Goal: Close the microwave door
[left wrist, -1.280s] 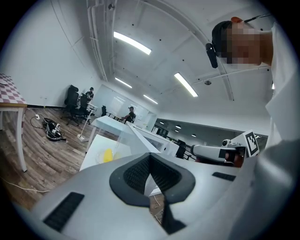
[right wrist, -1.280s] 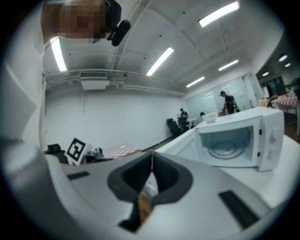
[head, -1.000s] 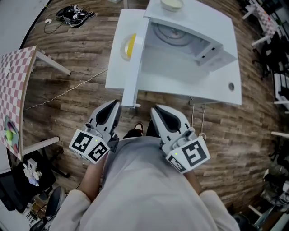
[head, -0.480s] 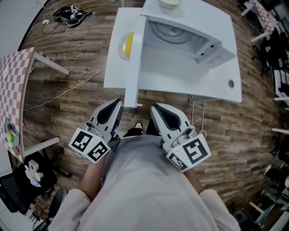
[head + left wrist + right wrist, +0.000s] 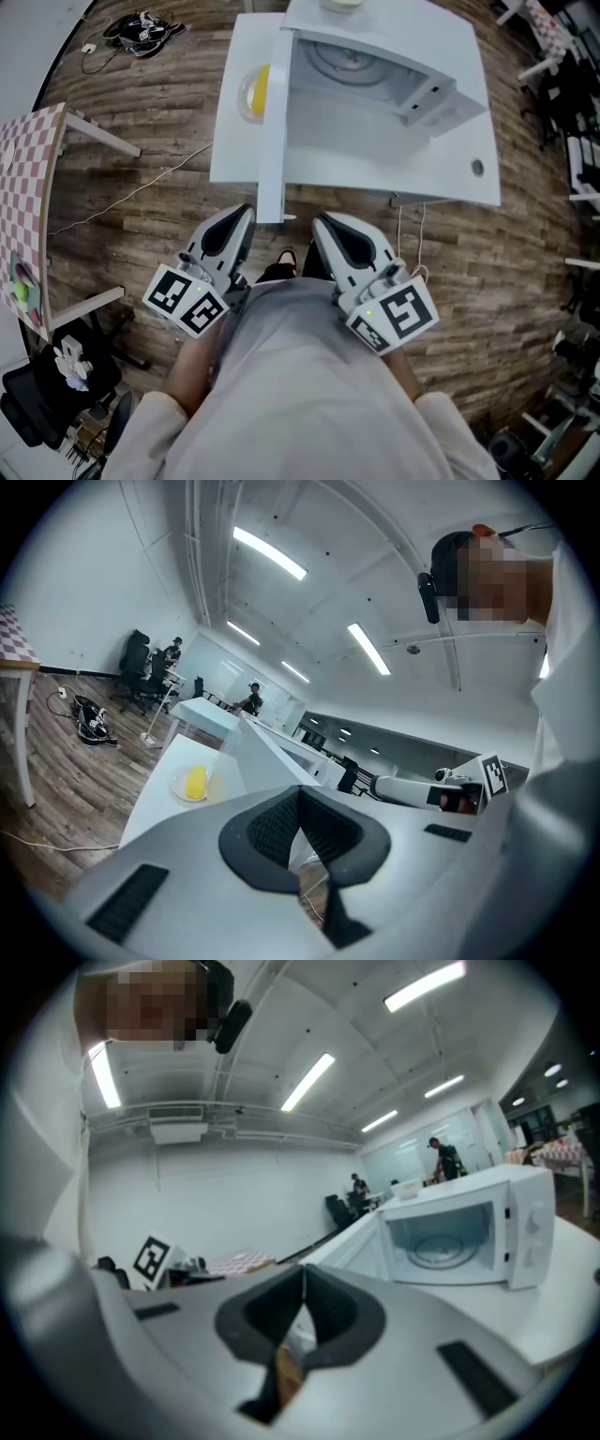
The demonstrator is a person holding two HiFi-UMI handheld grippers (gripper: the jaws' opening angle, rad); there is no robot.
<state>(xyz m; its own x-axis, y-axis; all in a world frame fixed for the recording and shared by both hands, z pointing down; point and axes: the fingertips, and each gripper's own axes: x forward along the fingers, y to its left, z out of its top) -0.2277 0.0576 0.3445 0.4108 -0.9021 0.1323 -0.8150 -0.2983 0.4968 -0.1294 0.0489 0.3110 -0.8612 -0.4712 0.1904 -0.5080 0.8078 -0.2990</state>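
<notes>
A white microwave (image 5: 394, 66) stands on a white table (image 5: 366, 164) with its cavity and glass turntable (image 5: 352, 66) showing. Its door (image 5: 274, 131) is swung wide open to the left, edge-on in the head view. The right gripper view shows the open cavity (image 5: 450, 1237) and the door (image 5: 361, 1246) ahead, well beyond reach. My left gripper (image 5: 240, 221) and right gripper (image 5: 326, 229) are held close to the person's body, short of the table's front edge. Both are shut and hold nothing. In the left gripper view the shut left gripper (image 5: 302, 803) points toward the table.
A plate with a yellow item (image 5: 253, 91) lies on the table left of the door. A bowl (image 5: 342, 4) sits on top of the microwave. A checkered table (image 5: 28, 187) stands at left; cables (image 5: 141, 30) lie on the wooden floor. A cord (image 5: 403, 220) hangs off the table's front.
The table and microwave have slid slightly up and closer in the head view. Both grippers keep their place near the body and stay shut.
</notes>
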